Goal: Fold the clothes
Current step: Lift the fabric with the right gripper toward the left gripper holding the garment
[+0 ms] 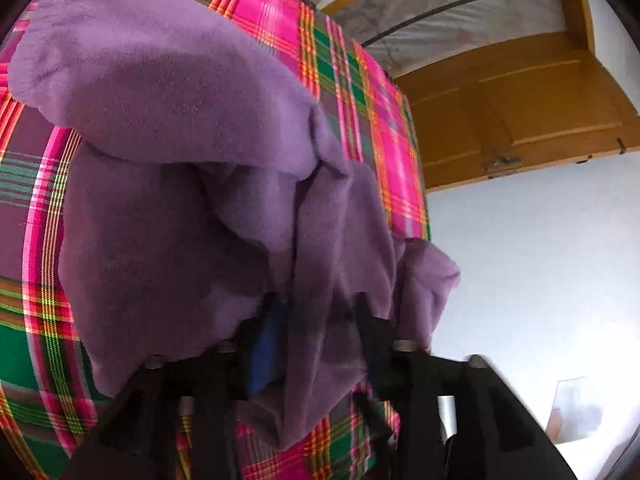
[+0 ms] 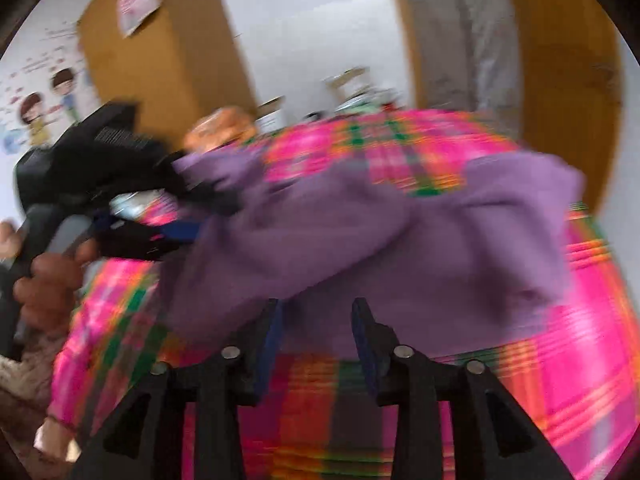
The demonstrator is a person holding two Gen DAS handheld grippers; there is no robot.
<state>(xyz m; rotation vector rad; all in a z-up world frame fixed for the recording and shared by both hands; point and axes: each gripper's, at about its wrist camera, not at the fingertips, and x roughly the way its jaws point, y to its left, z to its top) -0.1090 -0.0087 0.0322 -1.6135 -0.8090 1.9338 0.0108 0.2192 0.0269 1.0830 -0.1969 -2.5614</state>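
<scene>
A purple fleece garment lies crumpled on a surface covered with a pink, green and orange plaid cloth. In the left wrist view my left gripper stands with its jaws apart, and a loose fold of the fleece hangs between them and over the right finger. The blurred right wrist view shows the same garment spread across the plaid cloth. There my right gripper is open at the garment's near edge, its pads off the fabric. The left gripper is at the garment's left end, held by a hand.
A wooden door and a white wall stand beyond the plaid surface's right edge. Small household items crowd the far end of the surface. A plastic bag hangs on a wooden panel at the upper left.
</scene>
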